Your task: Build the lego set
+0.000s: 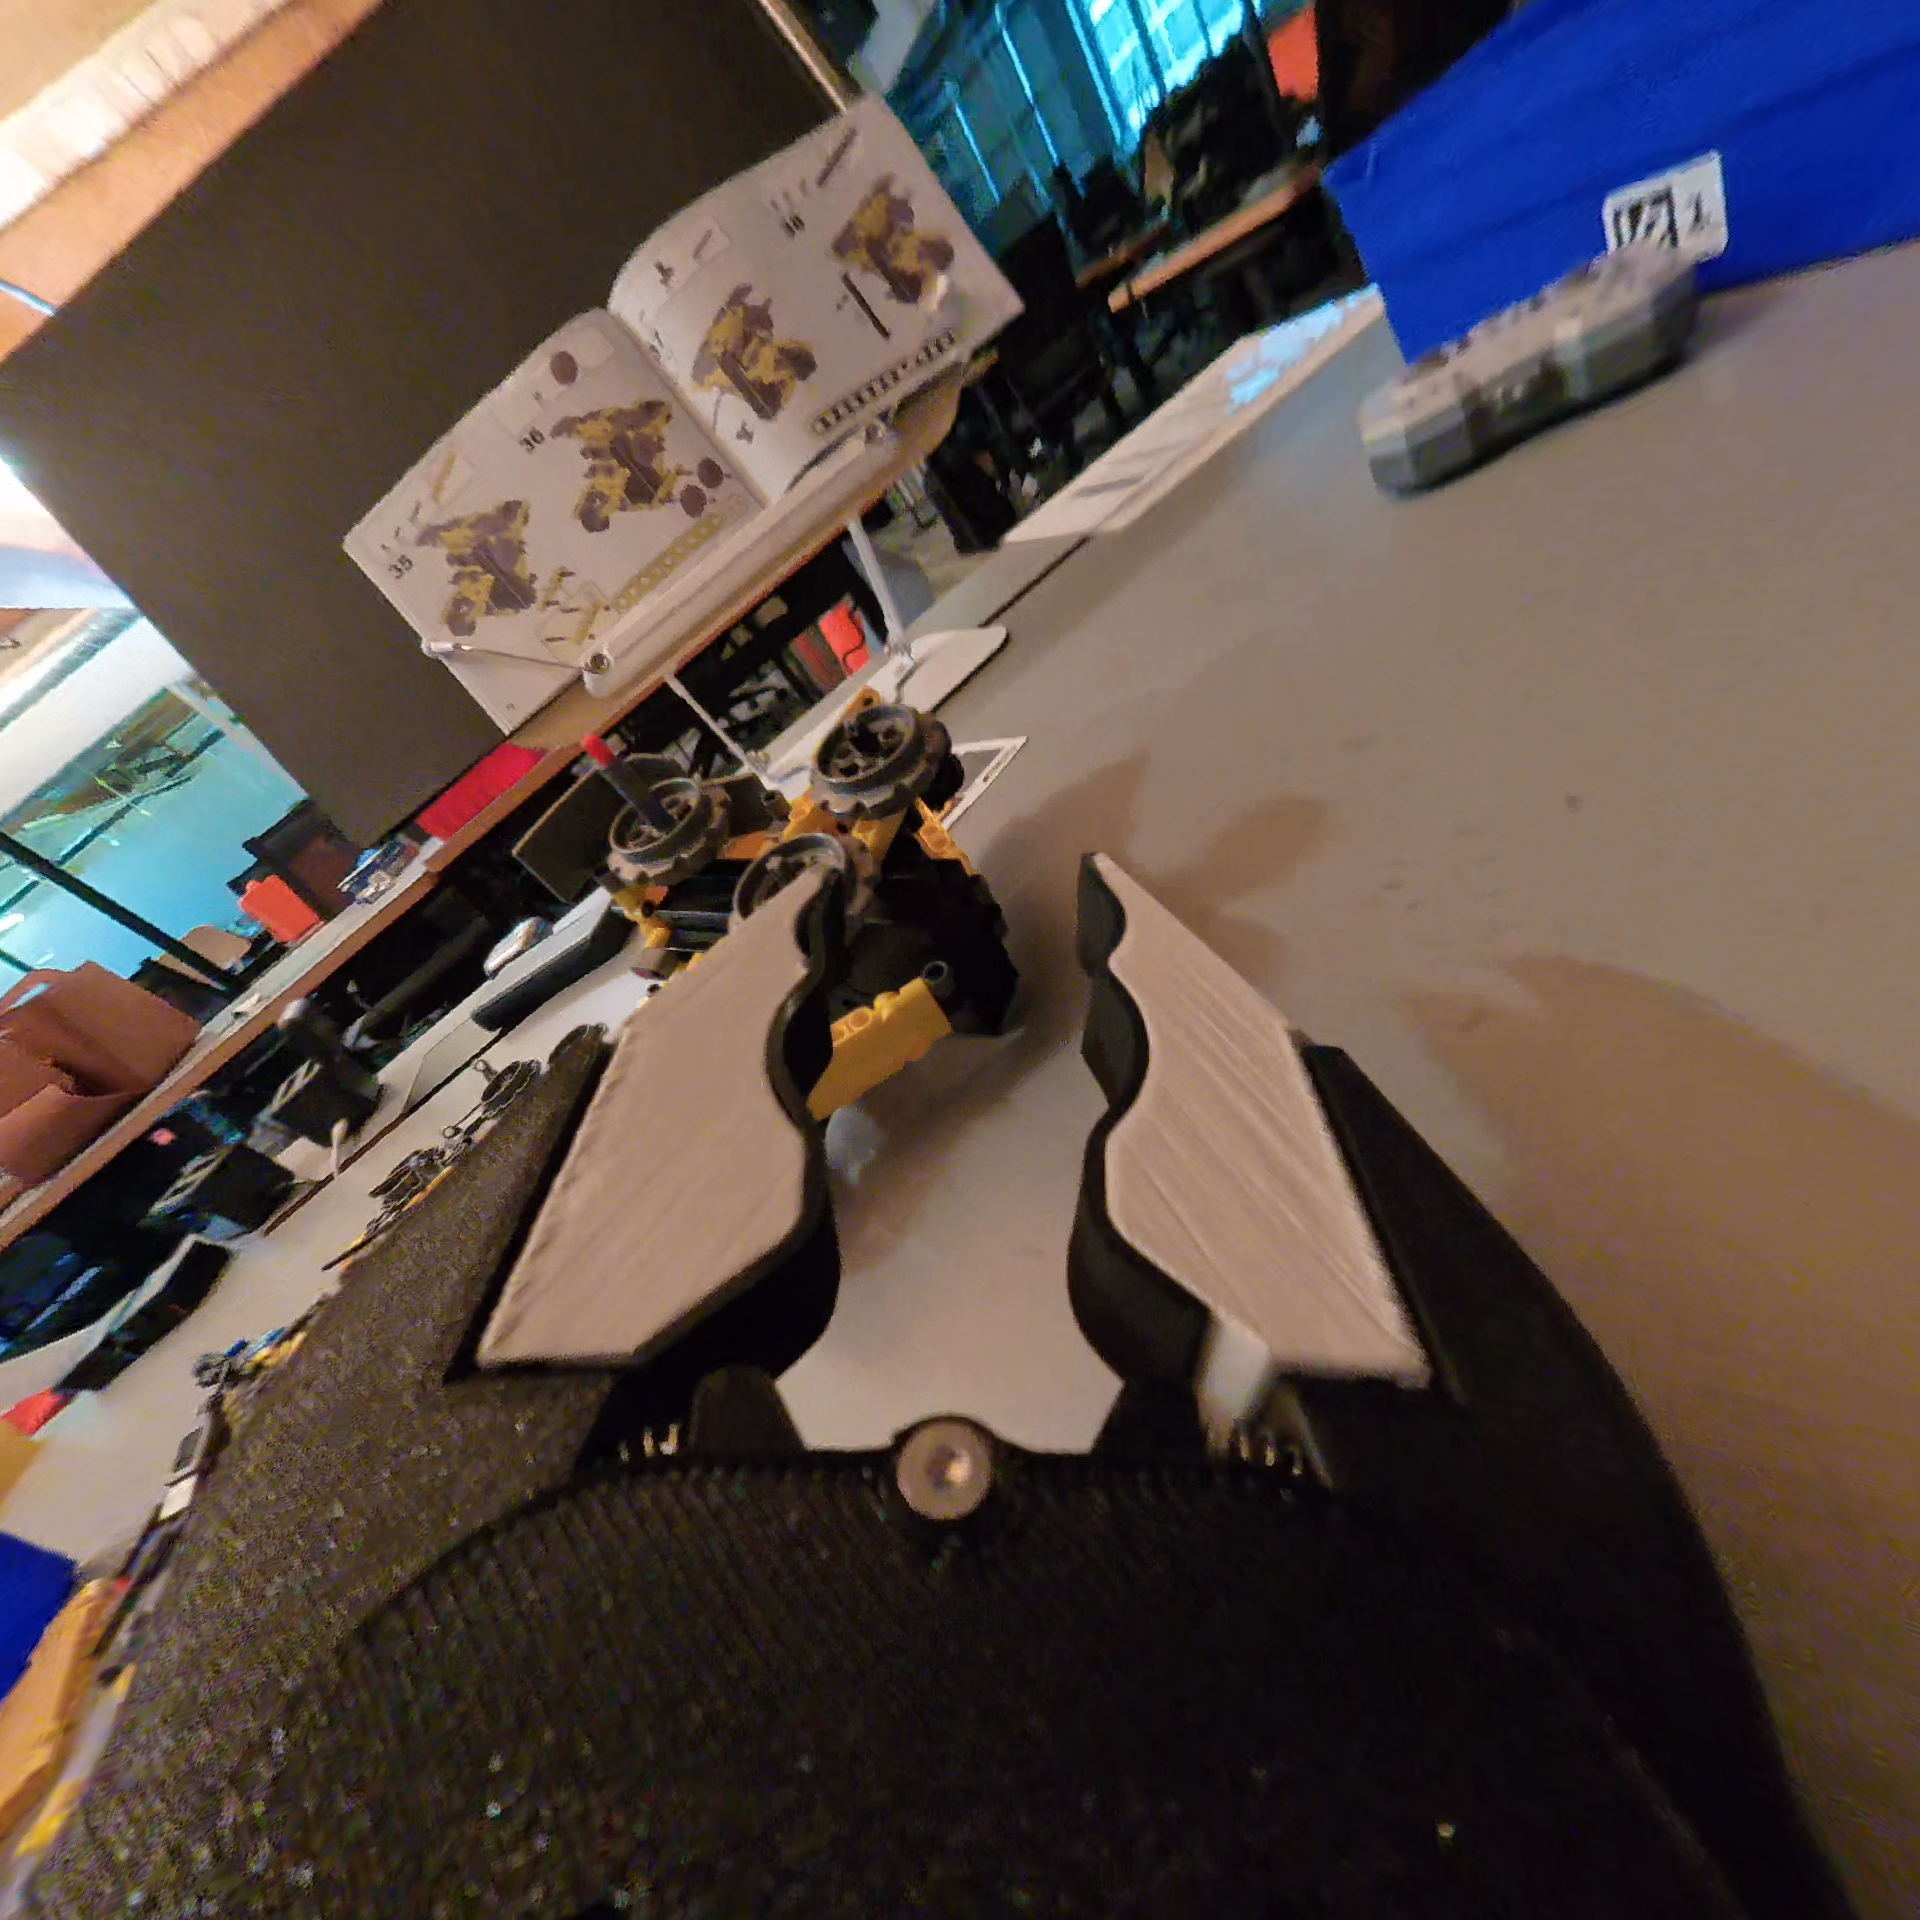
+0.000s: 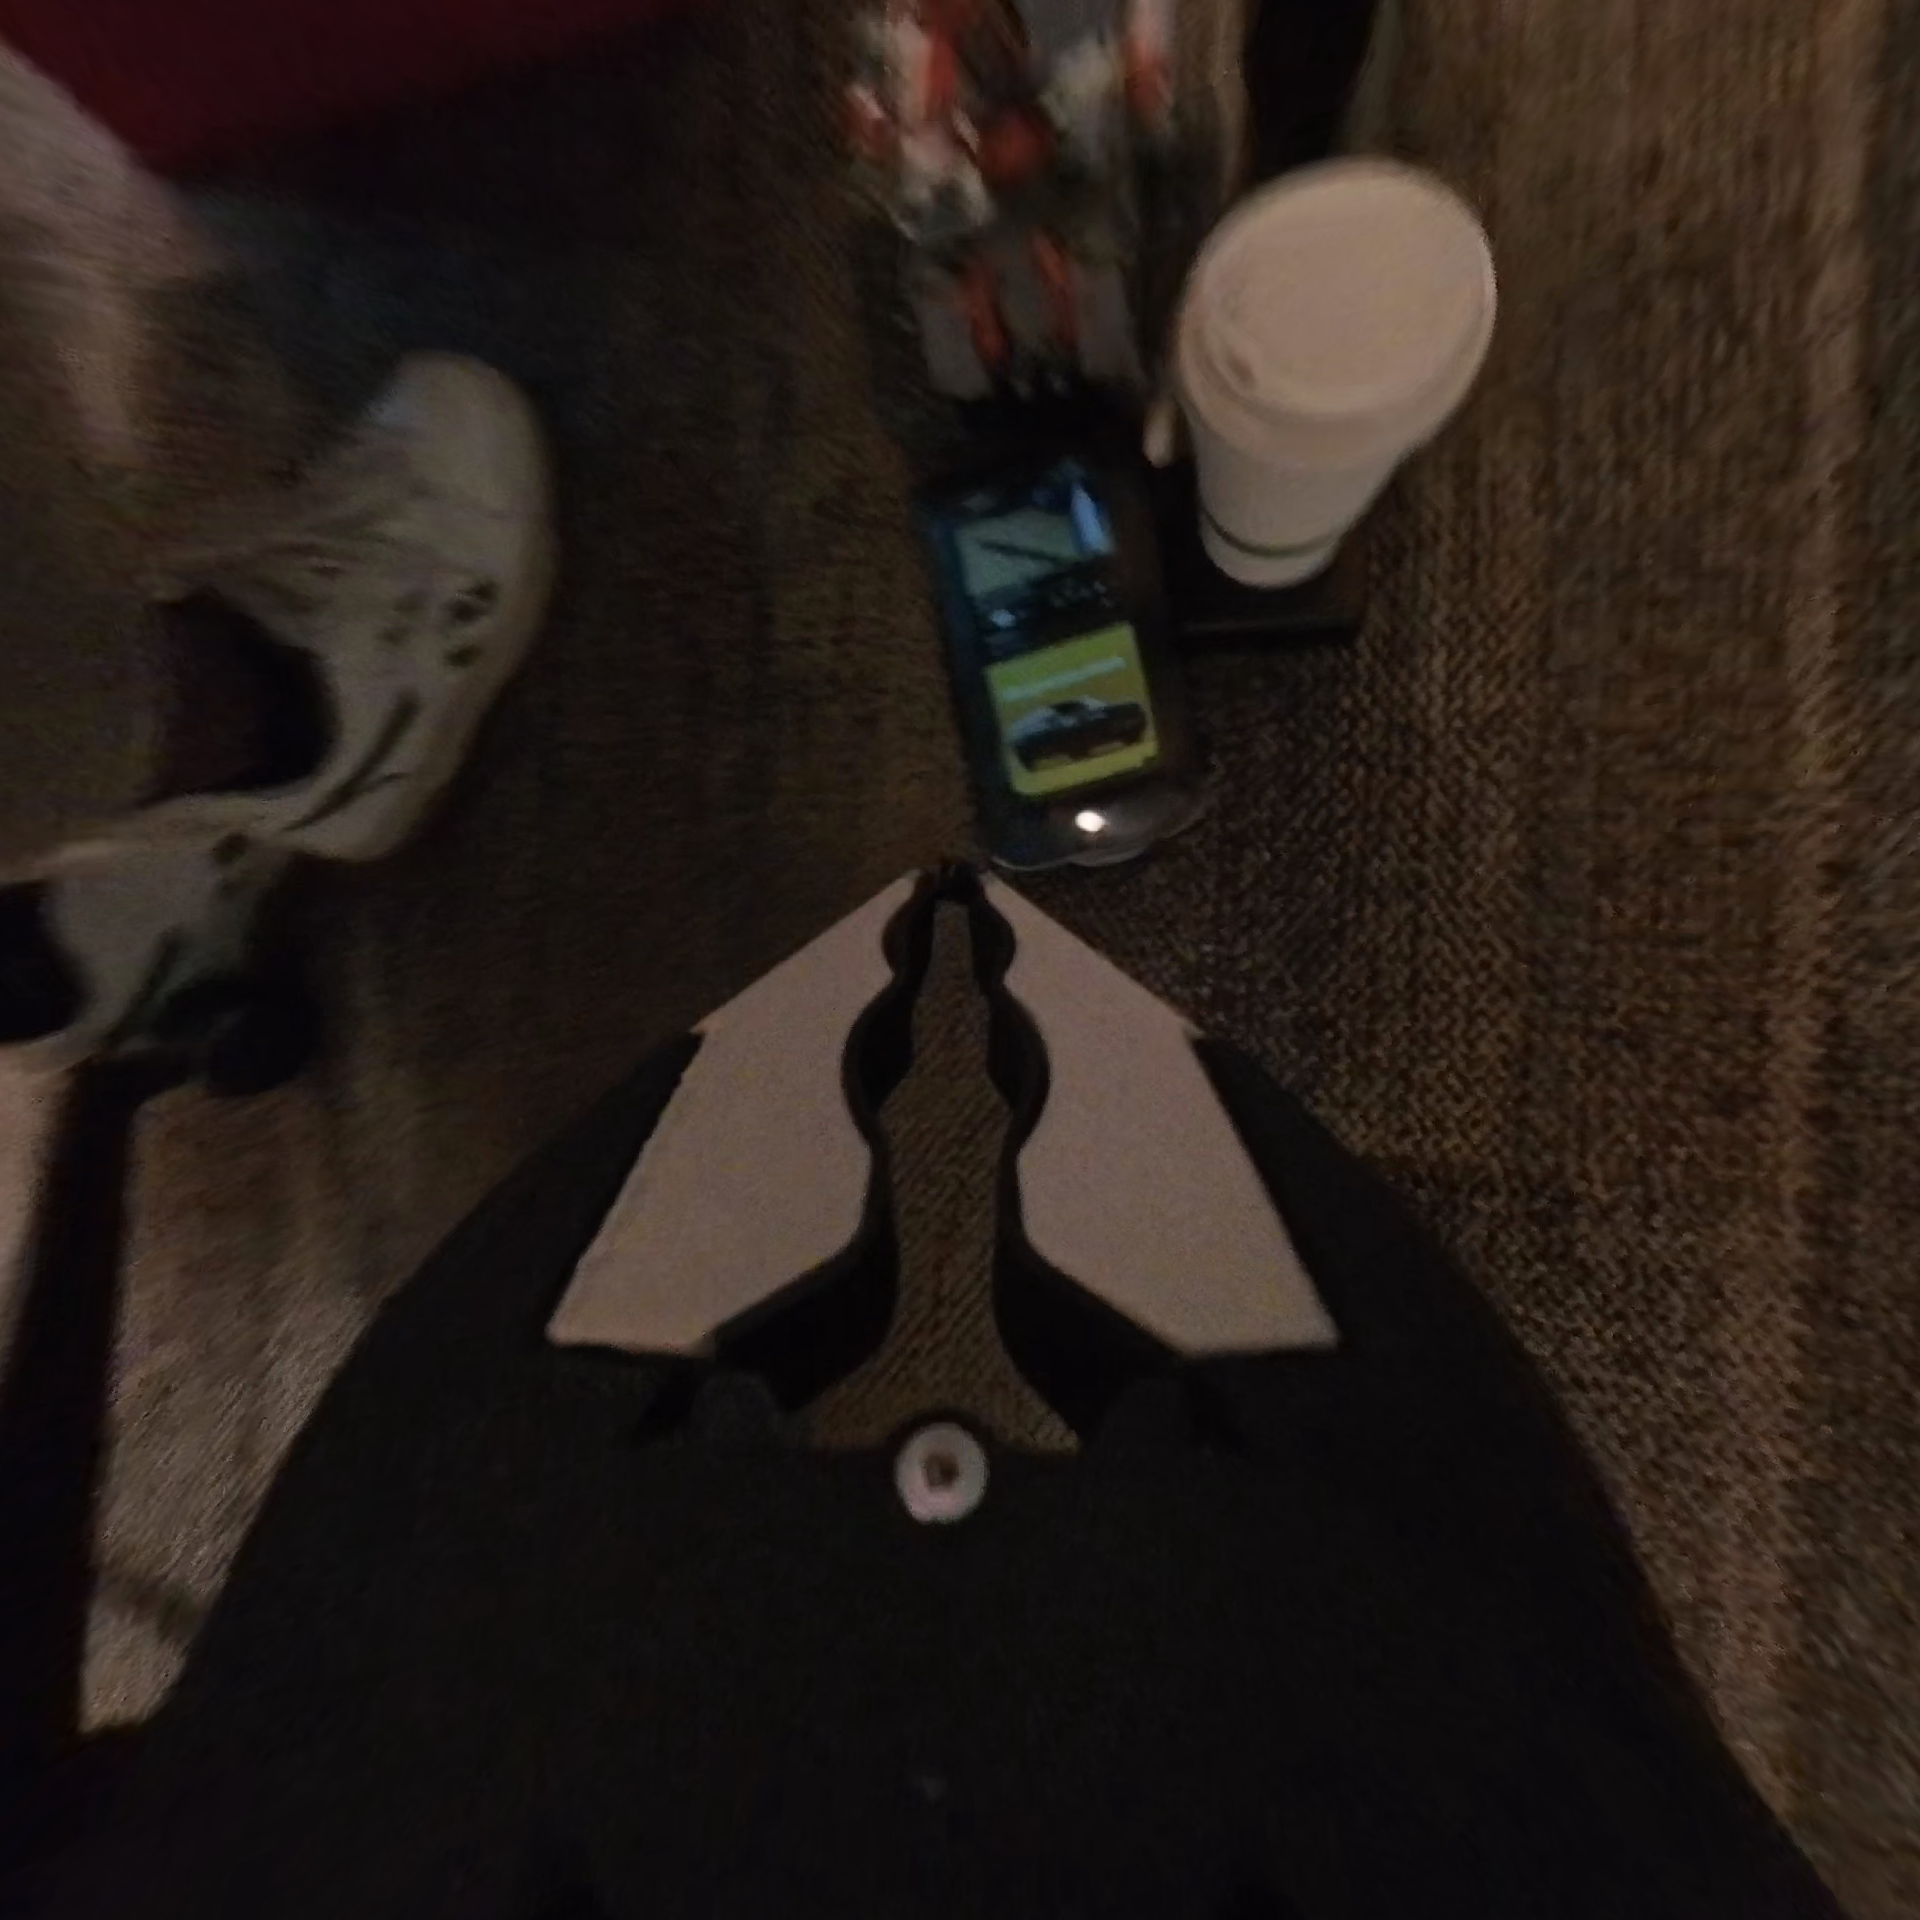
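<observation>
The left gripper (image 1: pixel 951 873) hangs low over the grey table (image 1: pixel 1455 831), its jaws spread wide and holding nothing, aimed at the yellow-and-black brick vehicle (image 1: pixel 852 894) lying wheels-up just ahead; an open instruction booklet (image 1: pixel 675 416) stands propped on a stand behind it, angled for reading. The right gripper (image 2: pixel 951 883) points down at the brown carpet (image 2: pixel 1558 935), fingertips pressed together on nothing, as far as the dim view shows; a lit phone (image 2: pixel 1060 665), a lidded white cup (image 2: pixel 1320 364) and a pale shoe (image 2: pixel 416 582) sit on the floor beyond.
</observation>
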{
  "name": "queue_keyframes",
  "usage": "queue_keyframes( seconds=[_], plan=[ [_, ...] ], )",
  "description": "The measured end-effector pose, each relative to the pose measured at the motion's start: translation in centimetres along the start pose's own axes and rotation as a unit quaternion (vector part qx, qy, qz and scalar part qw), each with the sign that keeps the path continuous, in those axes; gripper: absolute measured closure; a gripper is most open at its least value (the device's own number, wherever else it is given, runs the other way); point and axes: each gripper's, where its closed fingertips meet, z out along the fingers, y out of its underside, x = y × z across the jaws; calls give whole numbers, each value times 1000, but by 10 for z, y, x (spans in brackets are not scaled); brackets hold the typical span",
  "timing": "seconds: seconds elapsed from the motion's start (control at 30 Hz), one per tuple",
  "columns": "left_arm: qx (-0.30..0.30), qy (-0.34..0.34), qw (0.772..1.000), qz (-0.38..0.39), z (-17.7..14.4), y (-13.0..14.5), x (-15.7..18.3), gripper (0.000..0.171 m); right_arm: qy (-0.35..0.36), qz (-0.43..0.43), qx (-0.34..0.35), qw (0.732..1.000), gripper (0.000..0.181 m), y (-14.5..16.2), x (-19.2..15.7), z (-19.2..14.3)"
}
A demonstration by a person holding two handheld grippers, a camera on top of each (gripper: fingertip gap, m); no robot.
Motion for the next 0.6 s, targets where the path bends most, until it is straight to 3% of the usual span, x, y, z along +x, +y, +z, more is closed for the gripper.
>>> queue_keyframes(
  seconds=[0.13,0.2,0.37,0.47,0.6],
  plan=[
    [41,-1,998,-56,-10,-9,-12,128,-71,-77,75,992,175,-59,-80,-119],
    [48,0,995,-82,-12,-10,-18,129,-73,-154,120,978,175,-94,-117,-182],
    [43,18,995,-94,-11,-9,-16,132,-22,-324,257,910,175,-185,-211,-324],
    [52,16,994,-91,-13,-11,-16,132,-53,-359,321,875,175,-230,-265,-361],
    [76,19,989,-128,-19,-14,-25,127,-87,-396,341,848,174,-287,-317,-359]
  ],
)
